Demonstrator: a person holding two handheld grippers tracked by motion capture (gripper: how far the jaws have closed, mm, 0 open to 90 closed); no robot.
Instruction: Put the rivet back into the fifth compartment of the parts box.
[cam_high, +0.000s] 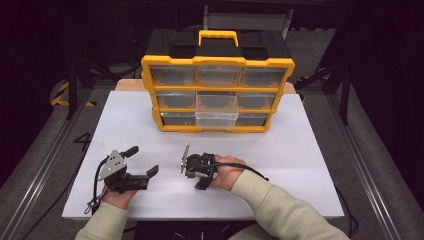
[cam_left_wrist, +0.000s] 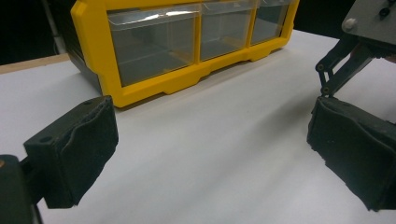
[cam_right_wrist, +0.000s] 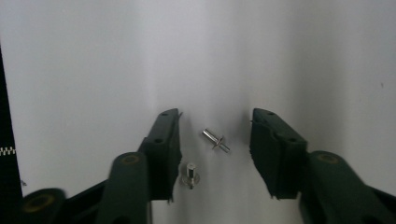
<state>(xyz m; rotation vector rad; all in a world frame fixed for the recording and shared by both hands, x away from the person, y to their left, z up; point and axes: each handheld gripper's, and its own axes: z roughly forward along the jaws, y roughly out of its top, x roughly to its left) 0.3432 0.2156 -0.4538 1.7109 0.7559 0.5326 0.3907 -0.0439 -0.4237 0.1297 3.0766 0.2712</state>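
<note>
Straddling two rivets (cam_right_wrist: 215, 140), the right tool (cam_right_wrist: 215, 151) gapes wide.

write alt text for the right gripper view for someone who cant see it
Two small silver metal pins lie on a white table between the open black tongs of the right gripper, seen from above. One pin lies midway between the jaws; the other pin lies close beside the left jaw in this view.
</note>
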